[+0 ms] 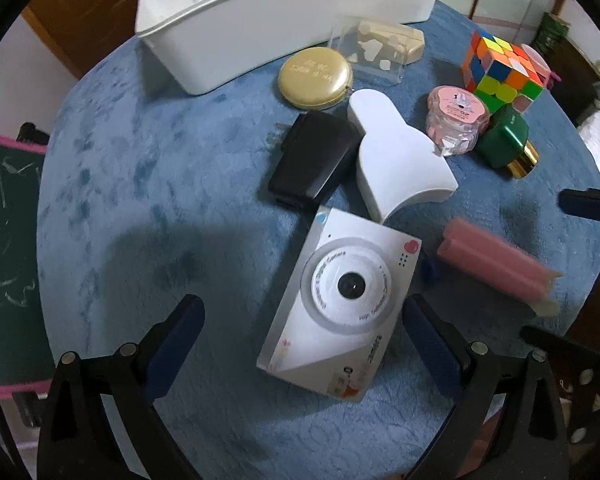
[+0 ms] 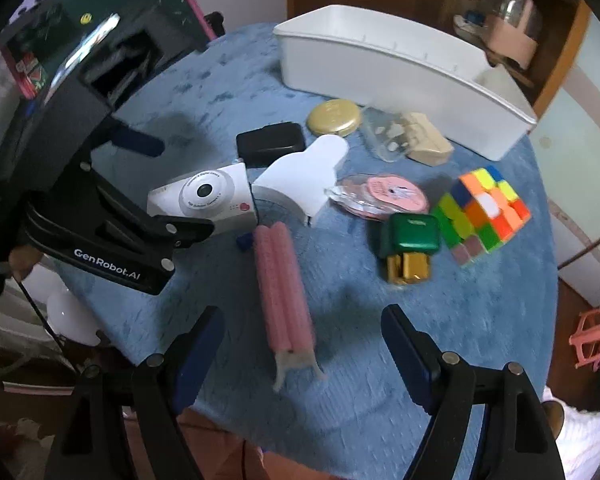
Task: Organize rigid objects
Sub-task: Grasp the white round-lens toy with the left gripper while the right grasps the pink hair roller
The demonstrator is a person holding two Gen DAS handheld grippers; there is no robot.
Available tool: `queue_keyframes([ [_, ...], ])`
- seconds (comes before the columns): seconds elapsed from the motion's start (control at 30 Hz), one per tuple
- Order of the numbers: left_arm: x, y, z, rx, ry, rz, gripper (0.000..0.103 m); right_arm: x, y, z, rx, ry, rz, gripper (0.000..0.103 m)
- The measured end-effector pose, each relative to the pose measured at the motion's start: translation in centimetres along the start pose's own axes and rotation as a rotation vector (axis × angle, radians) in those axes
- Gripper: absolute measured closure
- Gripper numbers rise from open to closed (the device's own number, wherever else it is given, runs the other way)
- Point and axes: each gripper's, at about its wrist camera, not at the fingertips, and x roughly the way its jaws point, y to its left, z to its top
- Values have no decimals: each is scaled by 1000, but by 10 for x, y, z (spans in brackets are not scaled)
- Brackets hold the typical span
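Note:
A white toy camera lies on the blue cloth. My left gripper is open, its fingers on either side of the camera's near end, not closed on it. The right wrist view shows the same camera with the left gripper around it. My right gripper is open and empty, above the near end of a pink ridged bar. A long white bin stands at the table's far side, also in the right wrist view.
Scattered on the blue cloth are a black case, a white curved block, a gold round tin, a clear box, a pink tape jar, a green-gold block and a colour cube.

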Motion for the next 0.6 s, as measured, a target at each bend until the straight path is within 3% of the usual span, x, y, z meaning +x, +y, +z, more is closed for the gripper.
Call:
queue_keyframes([
  [0.3,19,-12,11,127,28,0,4,24,8,4,-67,36,-1,24],
  [0.4,21,-11,15,138,24,-15,4,33,9,3,-86,57,-2,31],
  [0.6,29,-5,25,113,34,-59,4,38,6,1,-86,67,0,33],
])
